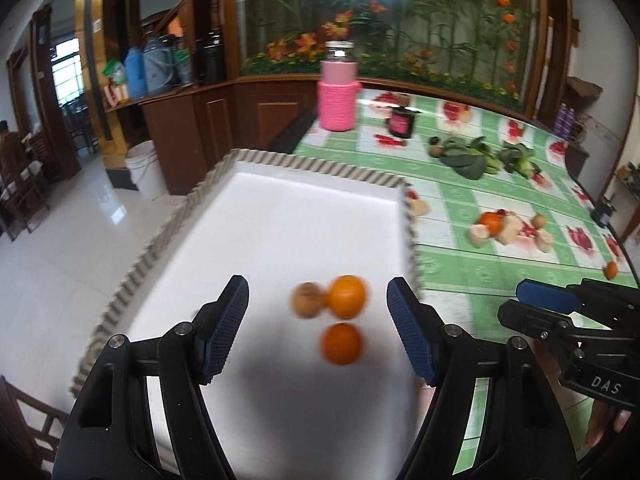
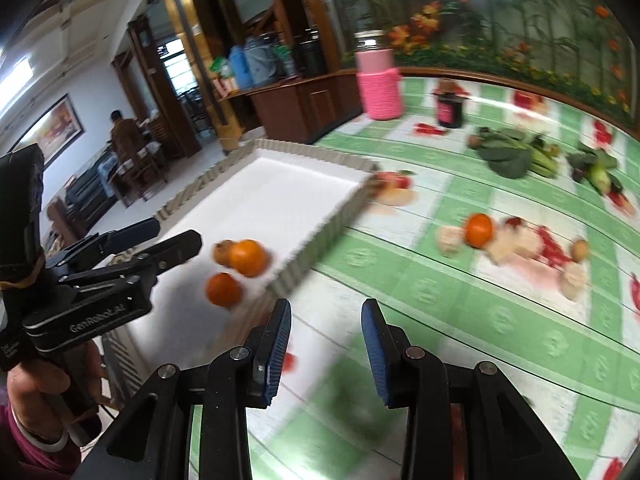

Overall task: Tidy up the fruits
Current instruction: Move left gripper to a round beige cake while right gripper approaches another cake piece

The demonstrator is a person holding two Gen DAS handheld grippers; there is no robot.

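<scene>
A white tray (image 1: 288, 208) with a striped rim holds two oranges (image 1: 347, 296) (image 1: 342, 343) and a brown round fruit (image 1: 307, 299). My left gripper (image 1: 318, 320) is open and empty, its jaws either side of them and just above the tray. The same fruits show in the right wrist view (image 2: 248, 258). My right gripper (image 2: 326, 344) is open and empty over the green tablecloth, right of the tray (image 2: 320, 176). Another orange (image 2: 479, 230) and a small brown fruit (image 2: 580, 250) lie on the cloth. A further orange (image 1: 611, 270) lies far right.
A pink-wrapped jar (image 1: 337, 96) and a dark jar (image 1: 400, 122) stand at the table's back. Leafy greens (image 1: 468, 156) and more vegetables (image 1: 520, 160) lie mid-table. The table's left edge drops to a tiled floor with a white bucket (image 1: 144, 168).
</scene>
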